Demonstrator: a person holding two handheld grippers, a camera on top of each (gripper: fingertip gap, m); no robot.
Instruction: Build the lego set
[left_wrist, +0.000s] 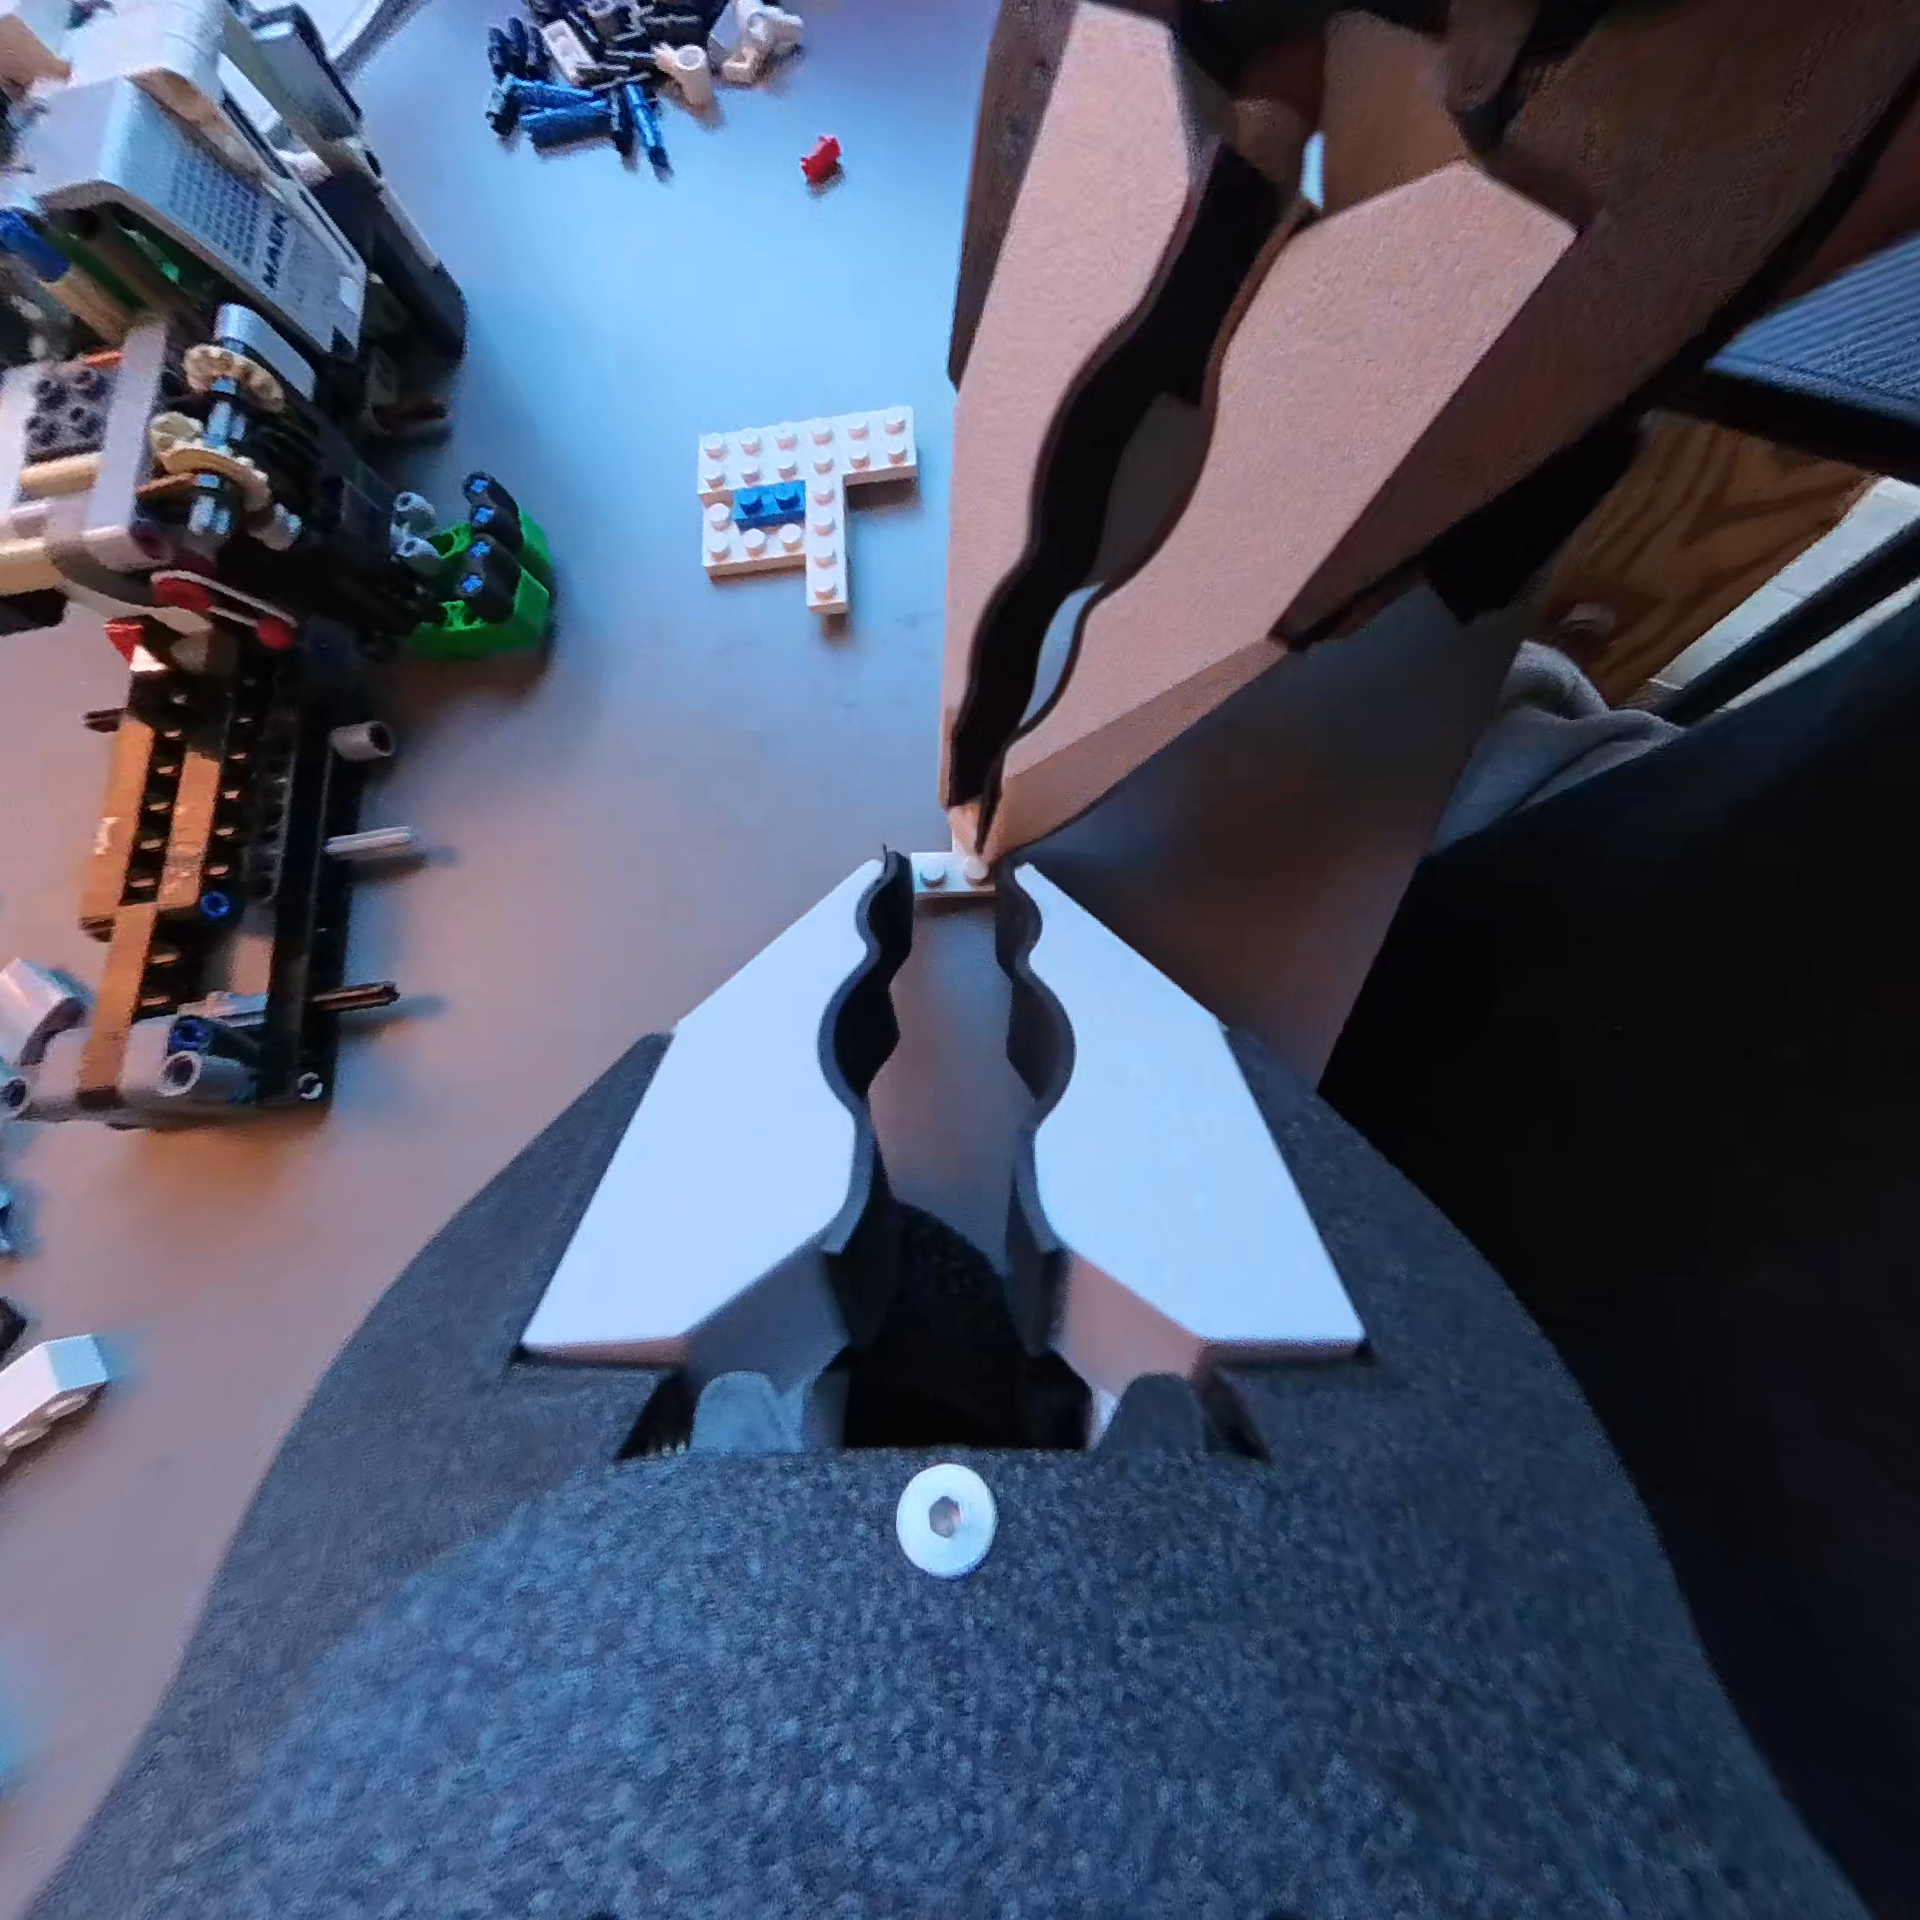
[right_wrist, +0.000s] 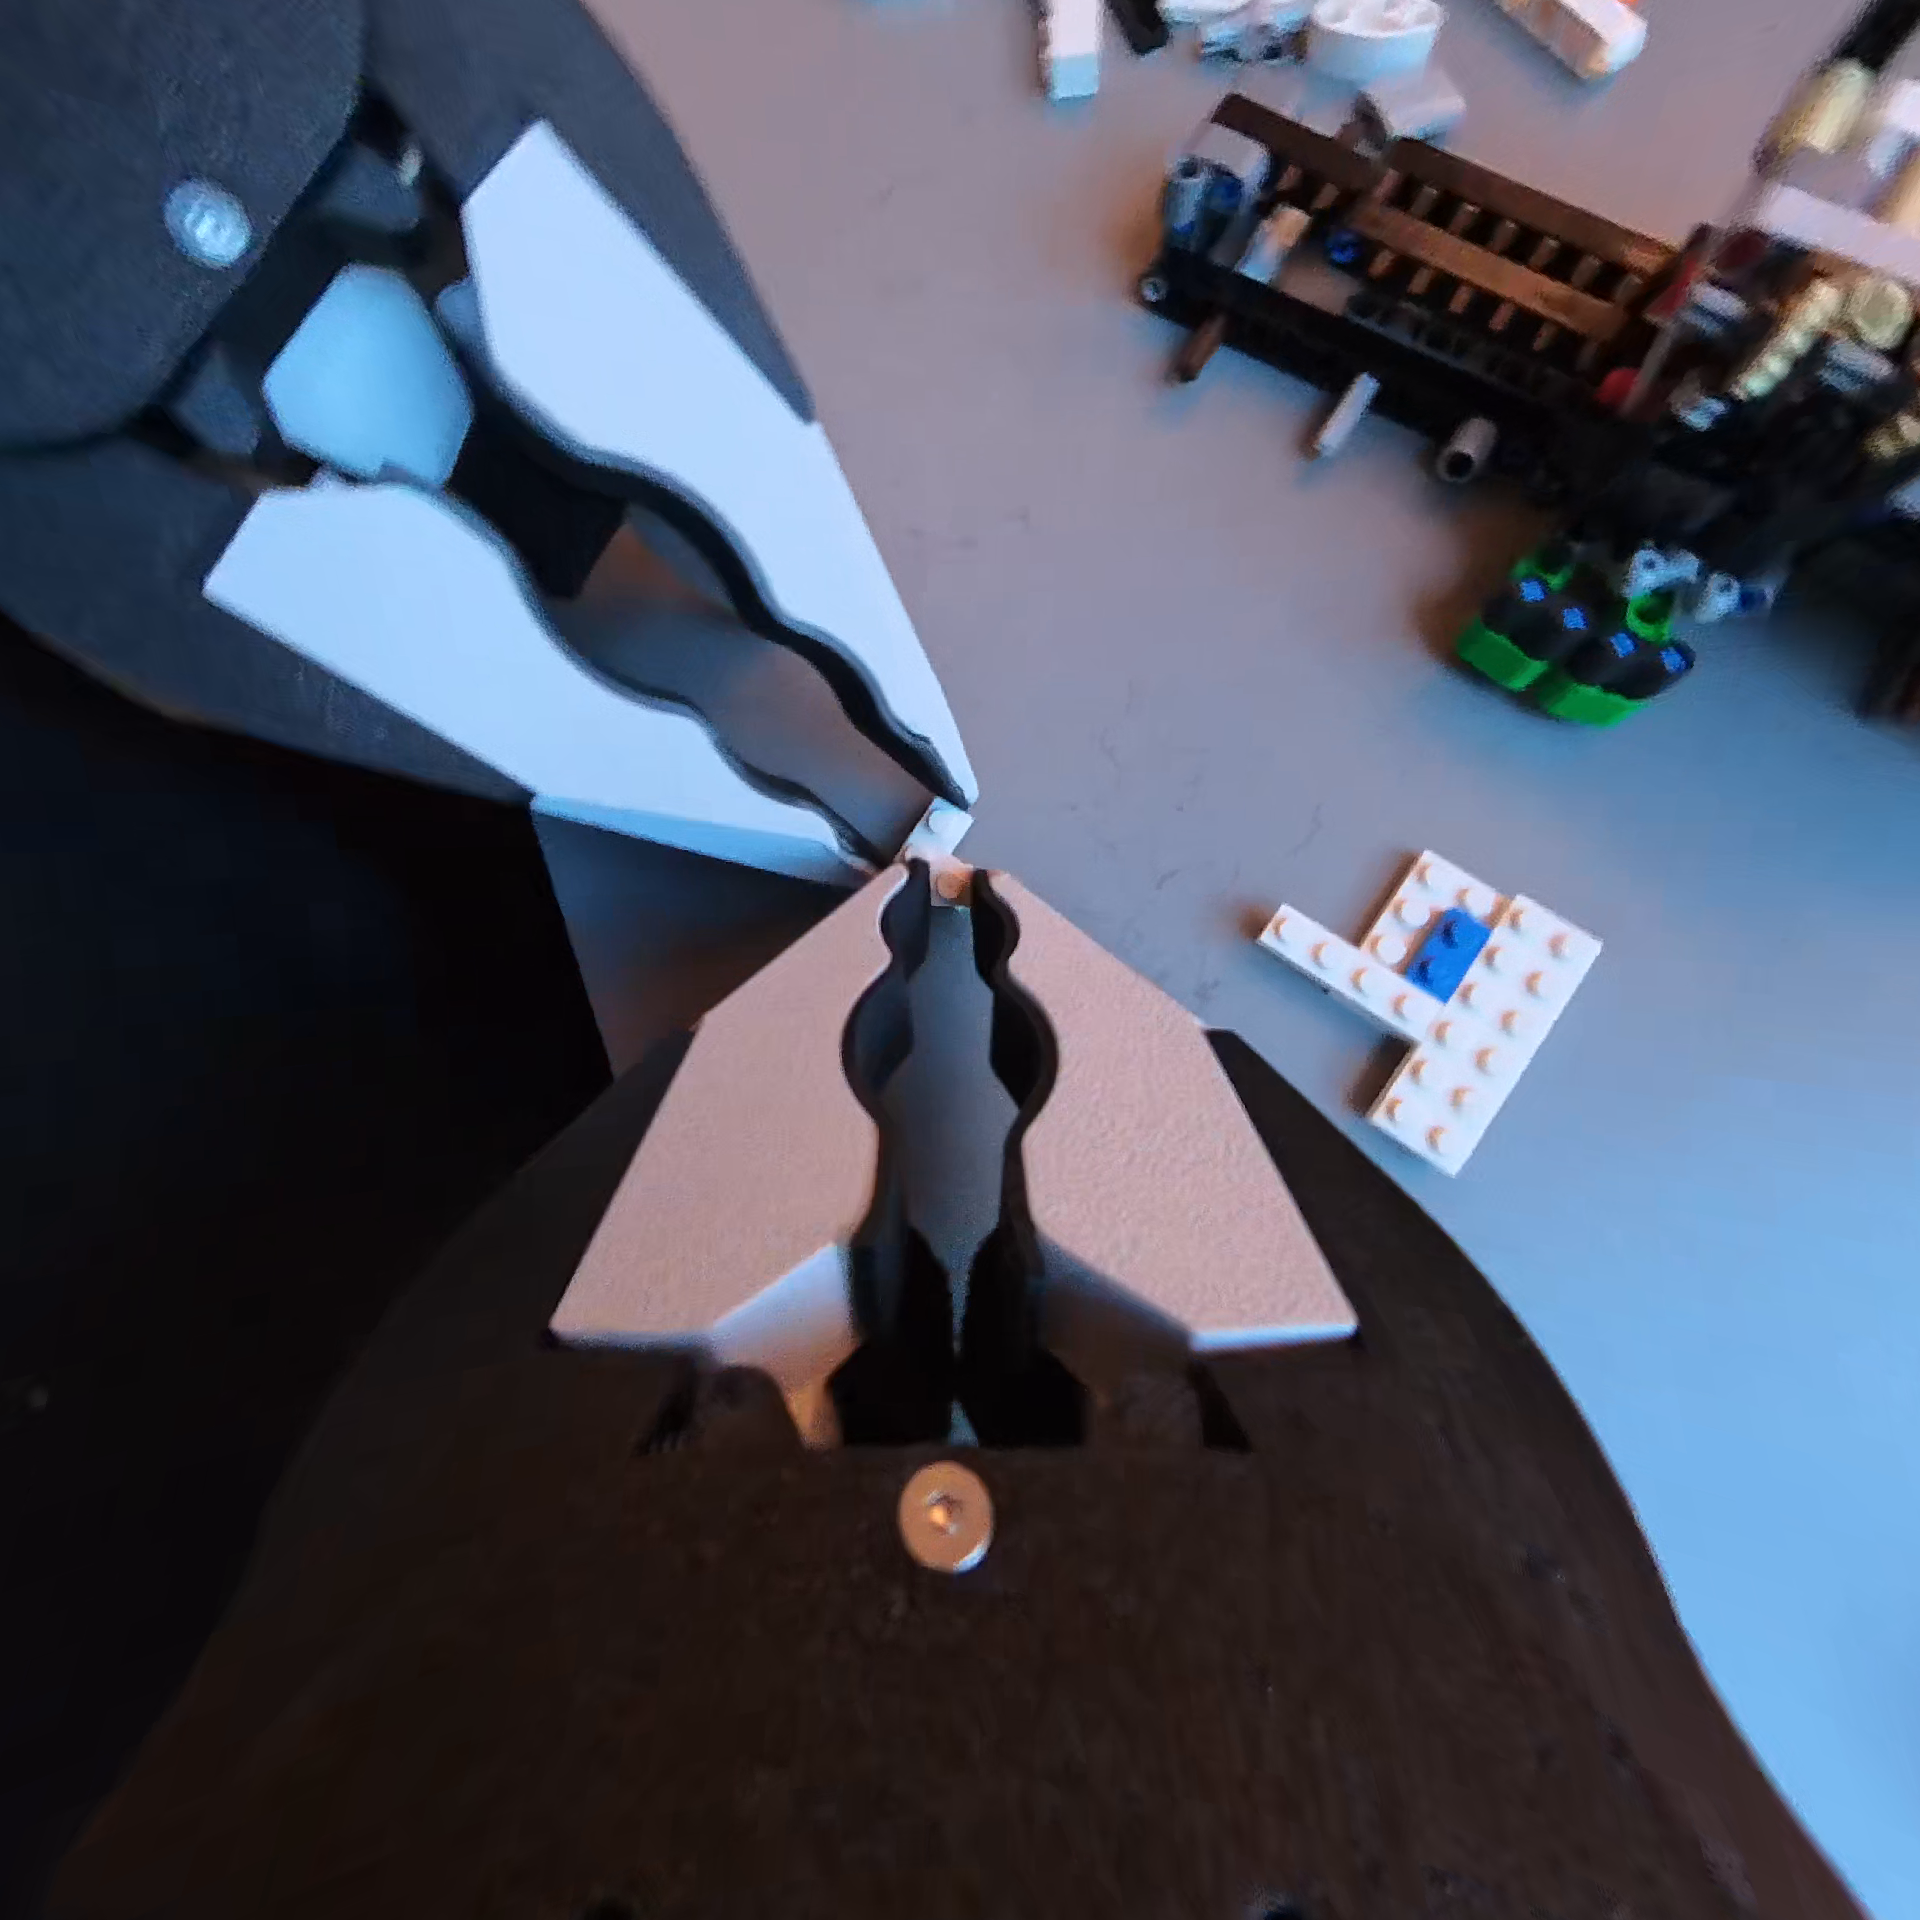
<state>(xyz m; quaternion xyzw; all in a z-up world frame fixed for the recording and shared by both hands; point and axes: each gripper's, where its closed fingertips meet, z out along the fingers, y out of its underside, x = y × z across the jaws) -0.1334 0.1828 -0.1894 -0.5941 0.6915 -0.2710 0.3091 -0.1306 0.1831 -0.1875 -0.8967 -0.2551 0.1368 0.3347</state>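
My left gripper (left_wrist: 953, 869) is shut on a small white two-stud plate (left_wrist: 938, 876), held above the grey table near its edge. My right gripper (left_wrist: 974, 823) comes in from the top right, its tips meeting the plate's right end. In the right wrist view my right gripper (right_wrist: 951, 883) is shut on a small white piece (right_wrist: 950, 889). That piece touches the white plate (right_wrist: 945, 826) held by the left gripper (right_wrist: 928, 831). I cannot tell whether the two pieces are joined. A flat white plate assembly (left_wrist: 821, 488) (right_wrist: 1475, 1039) carrying a blue brick (left_wrist: 769, 504) (right_wrist: 1449, 951) lies on the table beyond.
A long black technic build (left_wrist: 218, 852) (right_wrist: 1455, 270) with axles sticking out lies beside green pieces (left_wrist: 488, 603) (right_wrist: 1548, 665). A pile of blue and black pins (left_wrist: 613, 83) and a red piece (left_wrist: 821, 161) lie farther off. Loose white parts (left_wrist: 47, 1382) lie at the left.
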